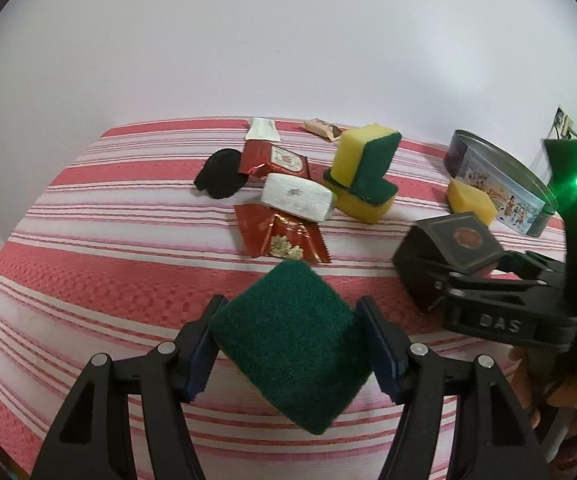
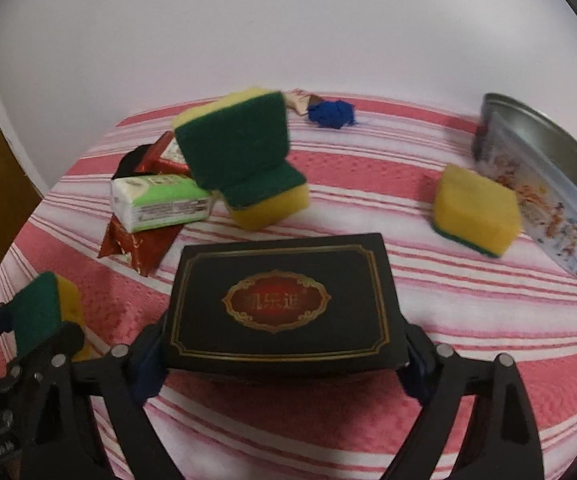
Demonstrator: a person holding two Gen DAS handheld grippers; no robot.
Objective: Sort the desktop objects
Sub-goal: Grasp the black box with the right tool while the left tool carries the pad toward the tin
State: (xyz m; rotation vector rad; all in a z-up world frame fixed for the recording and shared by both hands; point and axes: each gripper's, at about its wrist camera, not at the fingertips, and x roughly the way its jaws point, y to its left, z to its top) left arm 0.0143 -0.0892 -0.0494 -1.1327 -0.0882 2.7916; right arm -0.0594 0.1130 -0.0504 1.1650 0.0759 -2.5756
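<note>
Left gripper (image 1: 288,344): clamped on a green-faced sponge (image 1: 292,344), held corner-on above the near edge of the striped surface (image 1: 88,280).
Left-side risk: diagonal hold on soft foam; could twist or slip out if swung fast.
Middle pile: tissue pack (image 2: 160,200), red wrappers (image 1: 280,236), stacked sponges (image 2: 244,160) leaning toward the far edge; upper one tilted, likely to topple if bumped.
Right gripper (image 2: 284,364): pads at both sides of a black box (image 2: 284,300); contact looks made, hold not certainly firm.
Right-side risk: box wide and smooth; could tip forward from a shallow hold.
Loose sponge (image 2: 476,208): near right edge, just beside the tin (image 2: 548,196).
Shared risk: grippers close together; collision possible if paths cross.
</note>
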